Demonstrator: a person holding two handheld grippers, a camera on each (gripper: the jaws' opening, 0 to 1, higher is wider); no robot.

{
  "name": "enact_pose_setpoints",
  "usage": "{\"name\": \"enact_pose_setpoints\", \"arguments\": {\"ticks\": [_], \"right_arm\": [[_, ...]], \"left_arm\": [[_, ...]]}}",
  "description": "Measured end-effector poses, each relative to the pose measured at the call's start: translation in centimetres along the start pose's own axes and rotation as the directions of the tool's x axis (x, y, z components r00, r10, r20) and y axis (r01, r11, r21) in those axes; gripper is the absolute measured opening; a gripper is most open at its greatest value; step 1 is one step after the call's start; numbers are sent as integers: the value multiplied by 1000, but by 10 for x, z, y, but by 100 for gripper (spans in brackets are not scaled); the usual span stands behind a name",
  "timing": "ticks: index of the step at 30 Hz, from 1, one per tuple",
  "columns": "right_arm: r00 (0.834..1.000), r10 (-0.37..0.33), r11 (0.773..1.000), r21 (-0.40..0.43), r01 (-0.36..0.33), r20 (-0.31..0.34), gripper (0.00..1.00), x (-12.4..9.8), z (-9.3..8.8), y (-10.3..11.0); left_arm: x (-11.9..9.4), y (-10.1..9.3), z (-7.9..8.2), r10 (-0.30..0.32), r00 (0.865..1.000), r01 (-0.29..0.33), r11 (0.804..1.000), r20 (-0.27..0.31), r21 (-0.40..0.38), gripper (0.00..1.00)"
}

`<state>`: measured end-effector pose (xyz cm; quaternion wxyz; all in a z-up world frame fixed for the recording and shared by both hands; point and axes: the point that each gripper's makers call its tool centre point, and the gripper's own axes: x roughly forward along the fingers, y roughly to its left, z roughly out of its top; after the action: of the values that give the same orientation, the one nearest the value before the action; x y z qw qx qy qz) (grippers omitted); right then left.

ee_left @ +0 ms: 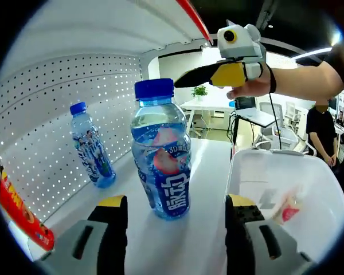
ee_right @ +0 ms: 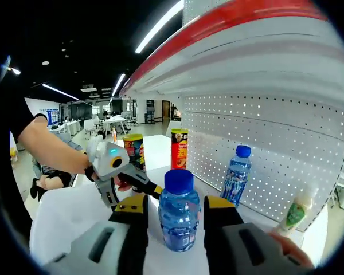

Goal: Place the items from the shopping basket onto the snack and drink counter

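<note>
White pegboard-backed counter shelf (ee_left: 206, 172): blue-capped clear water bottle (ee_left: 161, 150) stands upright at 12 o'clock between the wide-open, empty left gripper (ee_left: 176, 213), seemingly just shelved; right gripper (ee_right: 175, 220) likewise open around it; white basket (ee_left: 286, 172) at 3 o'clock.
</note>
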<state>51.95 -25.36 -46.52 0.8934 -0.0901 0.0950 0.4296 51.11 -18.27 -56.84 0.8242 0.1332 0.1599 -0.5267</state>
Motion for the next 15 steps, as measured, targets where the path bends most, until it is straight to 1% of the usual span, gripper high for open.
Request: {"name": "enact_pose_setpoints", "arguments": {"ticks": [1, 2, 5, 8, 9, 11, 12, 13, 15], "right_arm": [[1000, 5, 1000, 12, -5, -1, 36, -2, -2, 3], [1000, 5, 999, 37, -4, -10, 37, -5, -4, 4], [999, -19, 999, 33, 20, -31, 37, -10, -7, 5], [998, -45, 999, 18, 45, -37, 37, -17, -7, 7], [997, -60, 998, 25, 61, -55, 37, -19, -10, 5], [995, -78, 995, 53, 81, -60, 35, -25, -13, 3], [992, -98, 992, 77, 104, -79, 35, -28, -17, 1], [989, -121, 989, 75, 127, -82, 34, -31, -19, -2], [989, -122, 988, 90, 129, -81, 34, -38, -21, 1]], "left_arm": [[-3, 0, 4, 5, 1000, -4, 999, 24, -39, 69], [-7, 1, 8, 11, 999, -9, 999, 38, -52, 70], [-14, -2, 13, 24, 999, -22, 999, 44, -47, 72], [-23, -11, 15, 17, 999, -15, 999, 38, -31, 75], [-26, -15, 15, 12, 999, -11, 1000, 35, -26, 76], [-31, -21, 15, 3, 999, -2, 1000, 33, -29, 78], [-32, -23, 13, 5, 1000, -4, 1000, 26, -26, 78], [-34, -24, 11, 11, 1000, -11, 1000, 18, -14, 78], [-40, -27, 12, 15, 1000, -15, 1000, 25, -25, 78]]}}
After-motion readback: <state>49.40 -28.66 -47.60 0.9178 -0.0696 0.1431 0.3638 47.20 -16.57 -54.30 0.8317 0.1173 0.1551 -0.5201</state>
